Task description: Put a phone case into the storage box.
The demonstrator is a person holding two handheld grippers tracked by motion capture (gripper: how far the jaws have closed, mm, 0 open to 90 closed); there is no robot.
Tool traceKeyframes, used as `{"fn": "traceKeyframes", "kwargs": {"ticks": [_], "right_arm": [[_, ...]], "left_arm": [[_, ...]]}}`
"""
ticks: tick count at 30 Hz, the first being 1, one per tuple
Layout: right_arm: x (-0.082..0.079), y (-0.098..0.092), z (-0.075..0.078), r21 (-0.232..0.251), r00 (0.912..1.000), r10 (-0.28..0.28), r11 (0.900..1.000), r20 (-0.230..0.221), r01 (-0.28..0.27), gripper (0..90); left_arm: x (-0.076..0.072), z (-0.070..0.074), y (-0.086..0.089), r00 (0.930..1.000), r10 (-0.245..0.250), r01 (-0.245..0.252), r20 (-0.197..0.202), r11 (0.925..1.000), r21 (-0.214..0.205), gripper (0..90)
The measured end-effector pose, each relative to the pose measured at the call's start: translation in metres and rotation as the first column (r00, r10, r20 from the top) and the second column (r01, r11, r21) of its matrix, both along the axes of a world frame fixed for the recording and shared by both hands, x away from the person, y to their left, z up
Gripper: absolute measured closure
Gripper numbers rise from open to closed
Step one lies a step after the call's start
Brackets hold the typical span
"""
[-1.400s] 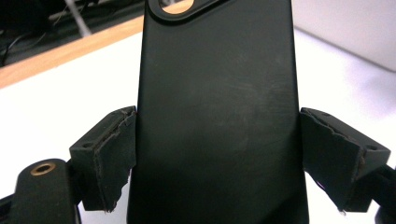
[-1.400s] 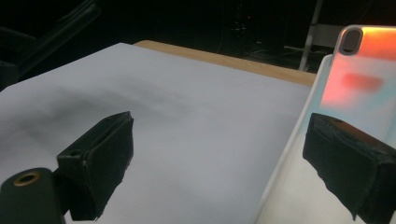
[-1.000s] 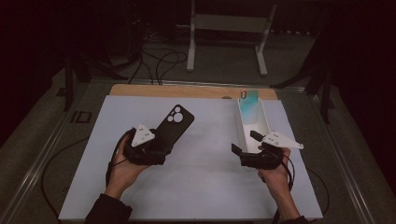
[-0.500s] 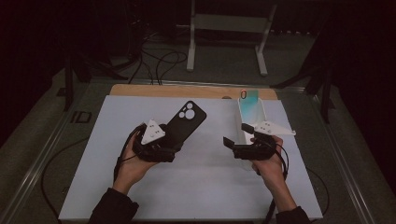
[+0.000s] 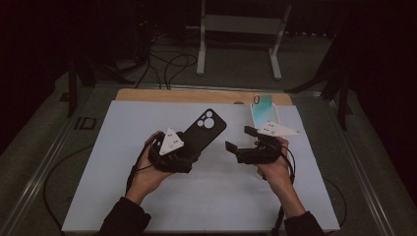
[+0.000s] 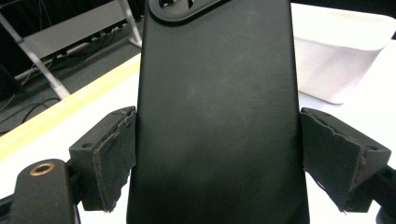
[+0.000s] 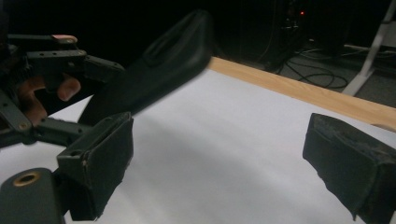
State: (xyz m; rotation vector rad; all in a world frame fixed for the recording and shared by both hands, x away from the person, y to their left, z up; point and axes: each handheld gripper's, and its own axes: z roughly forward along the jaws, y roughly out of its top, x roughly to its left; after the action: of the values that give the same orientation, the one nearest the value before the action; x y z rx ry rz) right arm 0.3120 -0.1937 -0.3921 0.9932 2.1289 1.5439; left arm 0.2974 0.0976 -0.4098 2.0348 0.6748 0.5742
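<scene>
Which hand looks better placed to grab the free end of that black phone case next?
Probably the right. The right gripper is open and empty, pointing toward the black phone case, whose camera end sticks out free. The left gripper already clamps its lower end.

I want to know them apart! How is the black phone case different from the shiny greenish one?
The black phone case is dark and matte; the greenish phone case is pale and glossy. The black one is clamped in the left gripper, off the table; the greenish one sits beyond the open right gripper, unheld. Both have camera cutouts.
</scene>
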Motion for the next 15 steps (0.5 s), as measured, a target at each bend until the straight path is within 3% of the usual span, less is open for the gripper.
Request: {"fn": "traceKeyframes", "kwargs": {"ticks": [7, 15], "right_arm": [[0.001, 0.013, 0.004, 0.009, 0.9996, 0.021, 0.9997, -0.019, -0.021, 8.7], [0.003, 0.022, 0.004, 0.011, 0.9979, 0.027, 0.9996, -0.060, -0.026, 19.4]], "left_arm": [[-0.003, -0.001, -0.013, 0.9995, -0.030, 0.030, 0.001, 0.9995, -0.005, 15.1], [-0.007, -0.001, -0.023, 0.9983, -0.058, 0.058, 0.005, 0.9982, -0.016, 15.1]]}}
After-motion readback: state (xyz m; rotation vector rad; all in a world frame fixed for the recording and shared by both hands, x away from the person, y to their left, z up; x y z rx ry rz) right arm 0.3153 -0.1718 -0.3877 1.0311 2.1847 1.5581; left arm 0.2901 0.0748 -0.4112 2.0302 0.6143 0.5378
